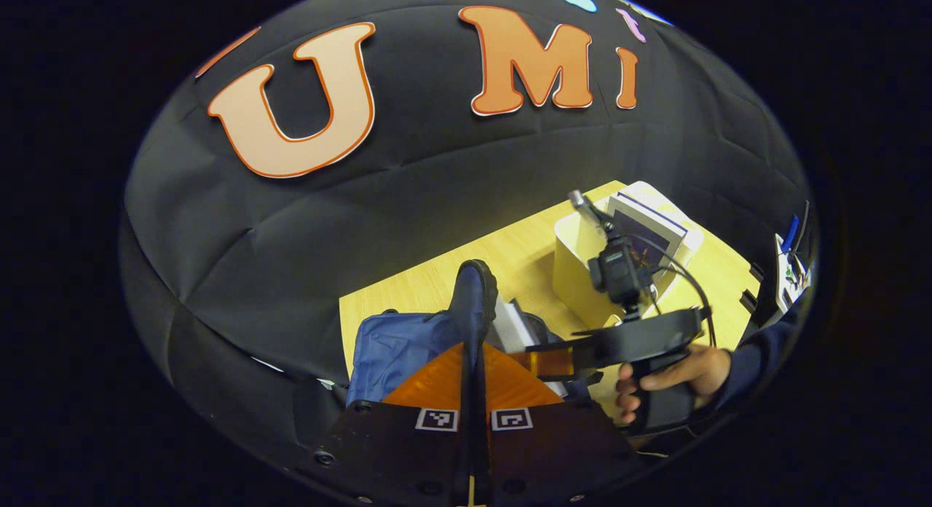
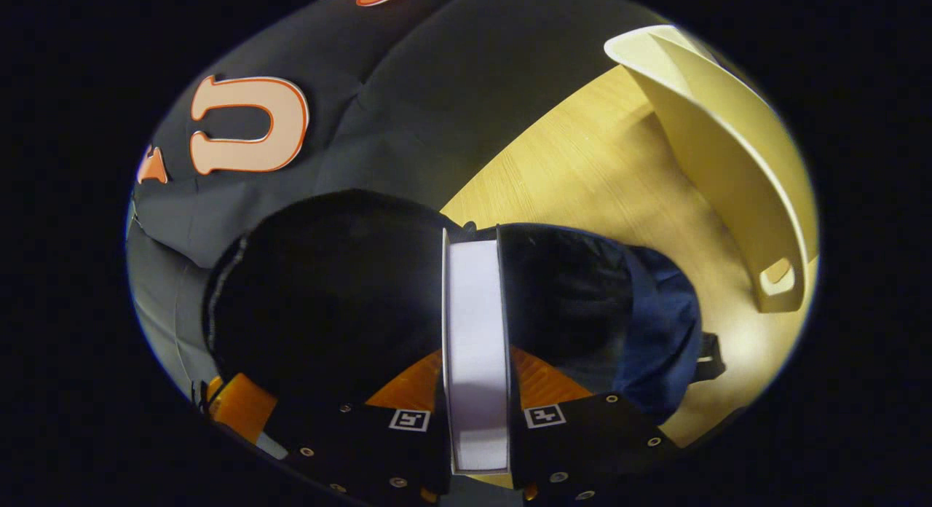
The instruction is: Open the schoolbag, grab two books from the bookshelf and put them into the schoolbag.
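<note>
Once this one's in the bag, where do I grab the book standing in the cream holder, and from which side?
Judging by the left gripper view, take the book by its top edge, coming down from above with a finger on each cover. It stands upright, and the holder hides its lower part behind its walls.

left gripper (image 1: 472, 361) clamped (fingers together), right gripper (image 2: 477, 390) gripping, hand (image 1: 673, 379) on handle

The left gripper view looked down from above the schoolbag (image 1: 397, 347) toward the bookshelf (image 1: 582, 274); the right gripper view sat close over the schoolbag (image 2: 328, 288), sharing the bookshelf (image 2: 728, 164).
</note>
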